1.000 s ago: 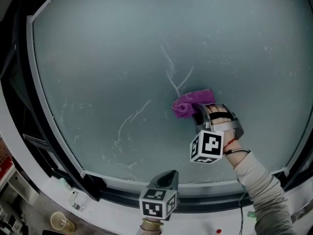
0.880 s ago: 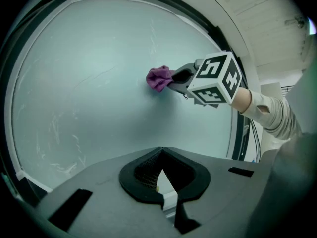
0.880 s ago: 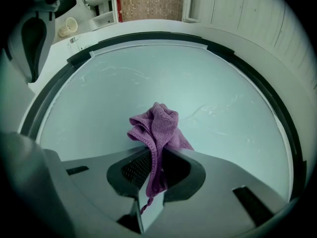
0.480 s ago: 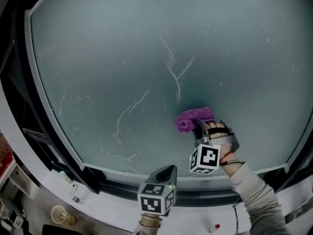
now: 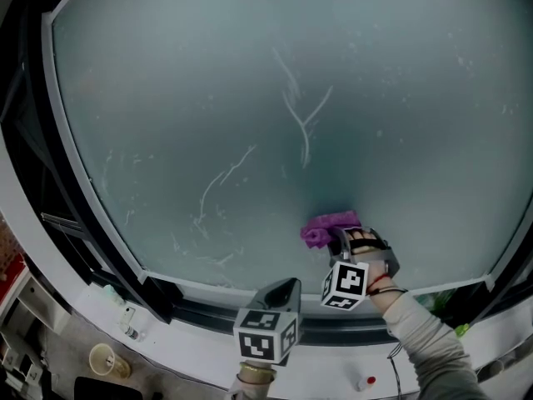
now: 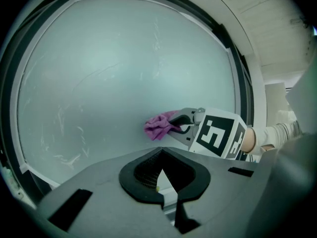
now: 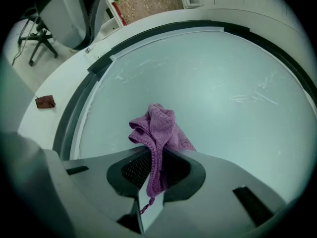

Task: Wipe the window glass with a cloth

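Note:
The frosted window glass [image 5: 250, 82] fills the head view, with thin white streaks [image 5: 301, 119] near its middle and more at the lower left [image 5: 218, 186]. A purple cloth [image 5: 326, 227] is pressed against the glass low down, just above the bottom frame. My right gripper [image 5: 340, 238] is shut on it; in the right gripper view the cloth [image 7: 159, 125] bunches up out of the jaws [image 7: 153, 152] and a tail hangs between them. My left gripper [image 5: 281, 292] hangs below the glass by the frame, shut and holding nothing [image 6: 161, 152]. From there, the cloth [image 6: 158, 126] shows ahead.
A dark window frame [image 5: 200, 311] and a white sill [image 5: 92, 302] run under the glass. A paper cup [image 5: 103, 359] and a small bottle [image 5: 127, 317] sit lower left. An office chair [image 7: 38, 41] and a small brown item [image 7: 45, 101] lie beyond the sill.
My right gripper has slid the cloth down the glass, from beside the middle streaks to just above the bottom frame. The left gripper has stayed put.

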`<state>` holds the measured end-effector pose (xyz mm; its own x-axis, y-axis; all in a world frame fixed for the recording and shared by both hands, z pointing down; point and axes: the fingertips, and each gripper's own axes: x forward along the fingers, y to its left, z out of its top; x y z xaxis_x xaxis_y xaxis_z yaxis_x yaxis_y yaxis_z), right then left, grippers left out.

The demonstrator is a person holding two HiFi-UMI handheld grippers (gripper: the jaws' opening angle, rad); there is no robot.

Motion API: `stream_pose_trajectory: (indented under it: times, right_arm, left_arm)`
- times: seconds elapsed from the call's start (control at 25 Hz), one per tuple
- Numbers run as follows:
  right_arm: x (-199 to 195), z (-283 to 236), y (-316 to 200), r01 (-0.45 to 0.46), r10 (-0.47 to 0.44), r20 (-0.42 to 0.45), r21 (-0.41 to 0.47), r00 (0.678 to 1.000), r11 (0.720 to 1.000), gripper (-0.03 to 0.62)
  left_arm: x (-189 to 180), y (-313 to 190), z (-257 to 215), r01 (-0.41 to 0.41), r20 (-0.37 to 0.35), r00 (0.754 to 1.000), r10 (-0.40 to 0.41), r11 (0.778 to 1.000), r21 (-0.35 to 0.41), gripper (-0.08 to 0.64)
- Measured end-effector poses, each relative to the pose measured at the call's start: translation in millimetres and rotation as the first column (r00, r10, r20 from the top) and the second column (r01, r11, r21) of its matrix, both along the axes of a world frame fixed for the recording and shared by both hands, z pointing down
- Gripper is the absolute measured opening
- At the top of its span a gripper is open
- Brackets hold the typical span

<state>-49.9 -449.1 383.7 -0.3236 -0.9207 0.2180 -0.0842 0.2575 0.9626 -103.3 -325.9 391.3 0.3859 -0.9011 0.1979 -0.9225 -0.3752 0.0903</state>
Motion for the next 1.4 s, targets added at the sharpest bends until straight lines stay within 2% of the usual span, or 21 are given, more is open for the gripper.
stream_pose_trajectory:
  times: [0.44, 0.92, 1.4]
  right_arm:
    - [2, 58, -2, -0.024, 0.021, -0.028, -0.107, 0.999, 0.994, 0.052]
    - [0, 53, 8, -0.006, 0.004, -0.017, -0.125, 1.000, 0.992, 0.052]
    - [10, -27, 44, 0.038, -0.039, 0.021, 0.049, 0.999, 0.998, 0.052]
  left_arm:
    - [-1, 5, 5, 0.005, 0.005, 1.000, -0.005, 1.000, -0.016, 0.005]
    - [0, 6, 6, -0.003, 0.004, 1.000, 0.003, 1.000, -0.013, 0.005]
    - [11, -4, 5, -0.039, 0.002, 0.999, 0.039, 0.999, -0.004, 0.005]
